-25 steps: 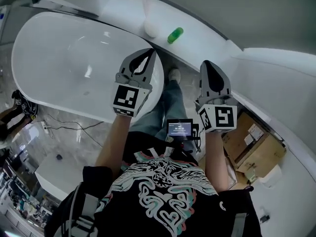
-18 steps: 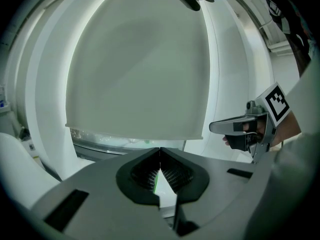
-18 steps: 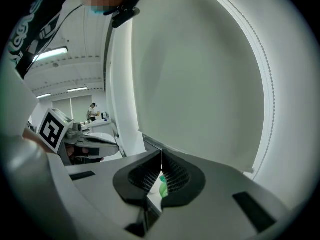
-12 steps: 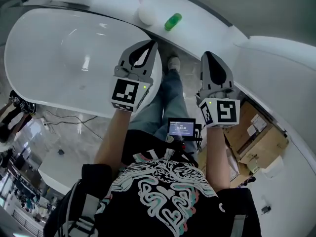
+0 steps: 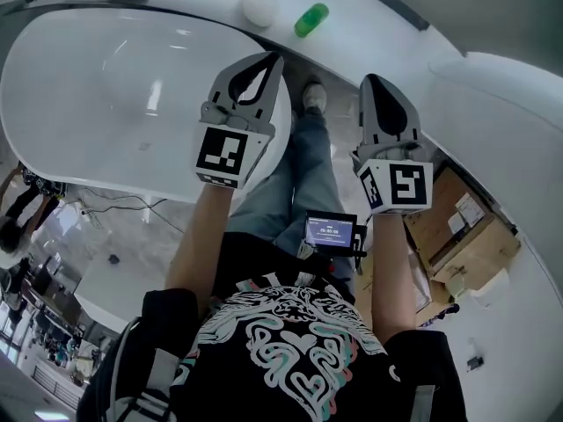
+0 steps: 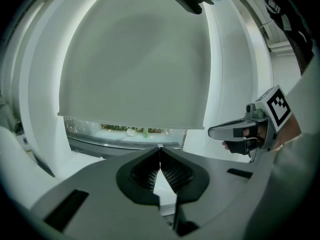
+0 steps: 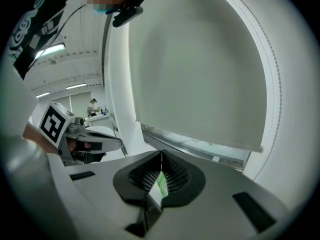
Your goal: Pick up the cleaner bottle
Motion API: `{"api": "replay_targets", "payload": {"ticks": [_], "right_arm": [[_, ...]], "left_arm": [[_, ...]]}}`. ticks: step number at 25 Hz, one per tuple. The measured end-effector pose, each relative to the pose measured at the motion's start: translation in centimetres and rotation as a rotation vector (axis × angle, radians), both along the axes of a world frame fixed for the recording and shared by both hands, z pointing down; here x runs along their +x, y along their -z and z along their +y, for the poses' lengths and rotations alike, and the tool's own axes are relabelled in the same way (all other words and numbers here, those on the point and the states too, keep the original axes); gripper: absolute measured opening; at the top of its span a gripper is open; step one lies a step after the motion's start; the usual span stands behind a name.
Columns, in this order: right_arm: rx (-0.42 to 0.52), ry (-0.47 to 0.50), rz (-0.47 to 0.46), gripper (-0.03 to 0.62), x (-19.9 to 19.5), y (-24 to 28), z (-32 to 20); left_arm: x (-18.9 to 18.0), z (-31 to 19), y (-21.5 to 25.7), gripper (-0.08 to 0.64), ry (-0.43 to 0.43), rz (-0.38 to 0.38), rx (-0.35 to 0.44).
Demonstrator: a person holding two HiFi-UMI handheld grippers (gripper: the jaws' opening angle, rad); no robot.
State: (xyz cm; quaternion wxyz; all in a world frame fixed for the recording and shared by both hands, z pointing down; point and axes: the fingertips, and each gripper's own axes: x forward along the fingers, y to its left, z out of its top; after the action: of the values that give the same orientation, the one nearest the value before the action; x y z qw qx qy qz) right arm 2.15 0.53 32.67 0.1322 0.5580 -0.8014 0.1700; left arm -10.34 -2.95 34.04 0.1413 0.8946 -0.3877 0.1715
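Cleaner bottle: a small green bottle on the white ledge behind the bathtub, just beside a white round object; nothing touches it
Long axis: it seems to lie on its side, running from lower left to upper right in the head view, roughly along the ledge; whether it truly lies flat I cannot tell
Direction from the grippers: ahead of and beyond both, between the two lines they point along, well apart from either tip
Left gripper: clenched, tips meeting, nothing between them; it hangs over the near end of the bathtub
Right gripper: clenched as well; a green sliver shows through the gap behind its tips in the right gripper view, probably the bottle seen far beyond, not a thing held
Nearer hand: the left tip stands closer to the bottle in the head view, though the right gripper looks to be aimed straight at it
Coming move, as I judge it: a reach forward to the ledge, jaws spread first and turned to close across the bottle's short width
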Motion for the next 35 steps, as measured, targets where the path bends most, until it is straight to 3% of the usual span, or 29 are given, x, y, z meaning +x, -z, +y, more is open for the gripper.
{"api": "replay_targets", "payload": {"ticks": [14,35], "right_arm": [[-0.026,0.012,-0.011,0.026,-0.4,-4.5,-0.5],[-0.057,-0.006,-0.004,0.026,1.3,-9.9,-2.1]], "left_arm": [[-0.9,0.1,-5.0,0.017,0.015,-0.033,-0.039],[1.2,-2.3,-12.9,0.017,0.017,-0.053,-0.062]]}}
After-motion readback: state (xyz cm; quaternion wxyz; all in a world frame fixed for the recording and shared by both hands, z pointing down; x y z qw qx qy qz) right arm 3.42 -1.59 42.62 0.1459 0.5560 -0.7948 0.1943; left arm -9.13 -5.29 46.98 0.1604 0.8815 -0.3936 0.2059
